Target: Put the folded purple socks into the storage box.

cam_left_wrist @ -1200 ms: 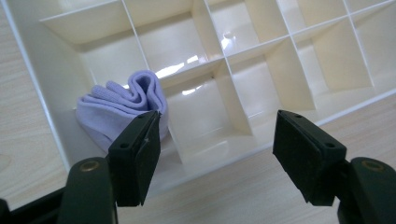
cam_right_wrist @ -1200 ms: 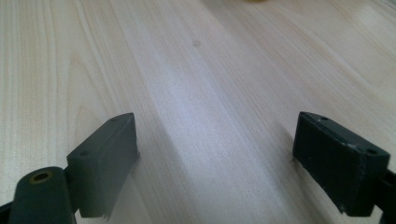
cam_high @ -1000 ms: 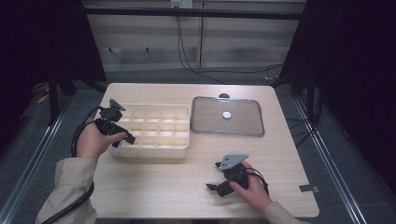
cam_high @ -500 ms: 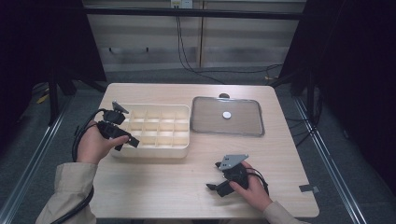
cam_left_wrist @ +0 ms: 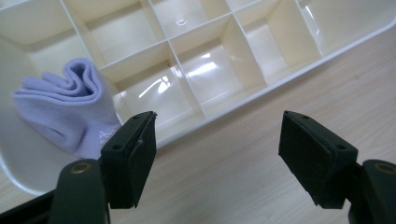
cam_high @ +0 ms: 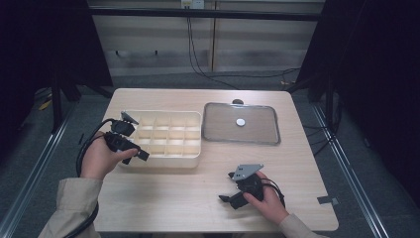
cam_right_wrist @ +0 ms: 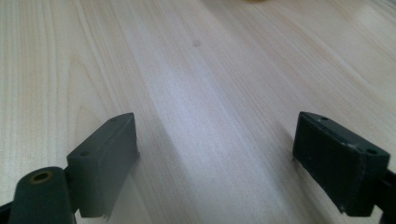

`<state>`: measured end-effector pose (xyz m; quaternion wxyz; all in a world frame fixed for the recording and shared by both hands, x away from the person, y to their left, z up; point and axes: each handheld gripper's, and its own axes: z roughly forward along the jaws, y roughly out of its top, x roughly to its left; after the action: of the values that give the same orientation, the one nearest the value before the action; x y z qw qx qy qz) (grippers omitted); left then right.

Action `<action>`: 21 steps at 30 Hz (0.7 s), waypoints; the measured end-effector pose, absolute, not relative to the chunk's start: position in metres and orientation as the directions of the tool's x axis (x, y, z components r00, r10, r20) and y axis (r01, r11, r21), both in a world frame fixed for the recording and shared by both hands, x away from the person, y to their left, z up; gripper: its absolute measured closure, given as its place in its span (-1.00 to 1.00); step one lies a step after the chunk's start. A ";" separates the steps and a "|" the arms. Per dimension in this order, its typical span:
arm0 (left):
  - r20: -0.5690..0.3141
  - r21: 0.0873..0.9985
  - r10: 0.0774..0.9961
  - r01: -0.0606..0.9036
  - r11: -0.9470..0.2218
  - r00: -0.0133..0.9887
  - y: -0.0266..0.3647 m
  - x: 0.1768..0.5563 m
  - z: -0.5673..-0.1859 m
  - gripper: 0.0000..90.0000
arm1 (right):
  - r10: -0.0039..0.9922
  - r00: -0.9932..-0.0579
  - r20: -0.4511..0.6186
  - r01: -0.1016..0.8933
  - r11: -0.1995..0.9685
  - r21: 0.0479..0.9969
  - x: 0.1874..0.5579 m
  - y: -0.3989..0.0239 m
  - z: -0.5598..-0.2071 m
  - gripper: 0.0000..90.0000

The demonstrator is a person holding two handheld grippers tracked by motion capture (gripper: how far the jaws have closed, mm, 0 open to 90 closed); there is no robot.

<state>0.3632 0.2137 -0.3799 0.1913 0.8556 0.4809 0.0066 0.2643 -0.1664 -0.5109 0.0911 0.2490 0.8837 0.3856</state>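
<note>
A cream divided box [cam_high: 163, 113] sits left of the table's centre. In the left gripper view a folded lilac sock [cam_left_wrist: 70, 112] lies in a corner compartment of the box [cam_left_wrist: 261, 93]. My left gripper [cam_high: 133, 143] is at the box's near-left corner, just outside the rim. Its jaws stand open over bare wood [cam_left_wrist: 219, 149], with the sock beyond the left jaw and nothing between the pads. My right gripper [cam_high: 227, 187] rests low over the table near the front edge. It is open with only wood between its jaws [cam_right_wrist: 215, 158].
A clear, grey-rimmed lid [cam_high: 260, 131] with a small white disc [cam_high: 240, 122] at its middle lies flat to the right of the box. A piece of tape [cam_high: 327, 199] is stuck near the table's front right corner. Cables trail from both grippers.
My left gripper has drifted slightly toward the near side along the box's left end. The right gripper has stayed where it was.
</note>
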 end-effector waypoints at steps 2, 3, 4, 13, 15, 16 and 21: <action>-0.172 0.336 0.819 0.814 -0.473 0.547 0.212 0.362 -0.380 -0.39 | 0.510 -0.859 0.031 0.370 0.579 0.727 0.264 -0.166 -0.511 -0.71; -0.174 0.336 0.817 0.813 -0.476 0.550 0.211 0.361 -0.380 -0.39 | 0.510 -0.859 0.031 0.370 0.579 0.727 0.264 -0.166 -0.511 -0.71; -0.175 0.336 0.816 0.812 -0.477 0.551 0.210 0.360 -0.381 -0.39 | 0.510 -0.859 0.031 0.370 0.579 0.727 0.264 -0.166 -0.511 -0.71; -0.193 0.346 0.797 0.800 -0.490 0.572 0.203 0.354 -0.384 -0.39 | 0.510 -0.860 0.031 0.370 0.579 0.727 0.264 -0.166 -0.511 -0.71; -0.197 0.346 0.795 0.799 -0.491 0.574 0.202 0.353 -0.385 -0.39 | 0.511 -0.859 0.031 0.370 0.579 0.727 0.264 -0.166 -0.511 -0.71; -0.200 0.349 0.796 0.801 -0.487 0.571 0.201 0.352 -0.387 -0.39 | 0.510 -0.859 0.031 0.370 0.579 0.727 0.264 -0.166 -0.511 -0.71; -0.209 0.346 0.786 0.796 -0.497 0.581 0.198 0.348 -0.390 -0.38 | 0.510 -0.859 0.031 0.370 0.579 0.727 0.264 -0.166 -0.511 -0.71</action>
<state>0.3484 0.1975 -0.3903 0.2061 0.8650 0.4573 -0.0117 0.2643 -0.1664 -0.5109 0.0911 0.2490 0.8838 0.3856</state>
